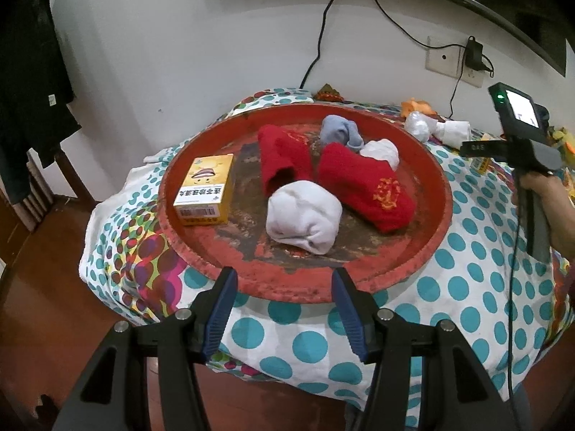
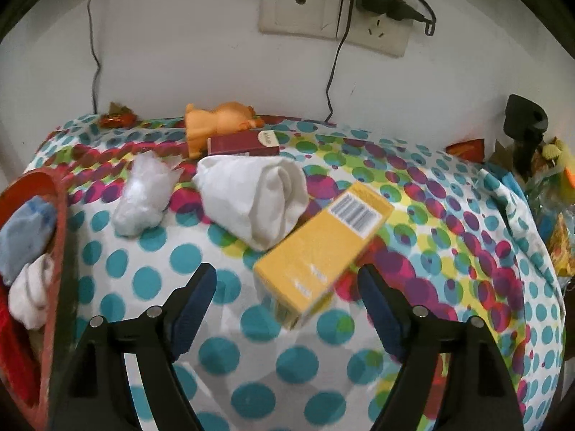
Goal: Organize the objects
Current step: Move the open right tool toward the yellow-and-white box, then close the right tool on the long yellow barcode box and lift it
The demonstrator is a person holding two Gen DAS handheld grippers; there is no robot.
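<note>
Yellow box [image 2: 323, 251] between spread right claw [image 2: 287, 287]

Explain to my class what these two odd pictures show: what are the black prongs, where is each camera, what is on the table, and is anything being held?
A person holds a two-fingered grabber in each hand; a wide-angle camera on each looks along its fingers. The left gripper hovers open before a red tray holding rolled socks, two red socks and a yellow box. The right gripper is open over the spotted cloth; a second yellow box lies between its fingers, ungripped, beside a white sock. Nothing is held.
</note>
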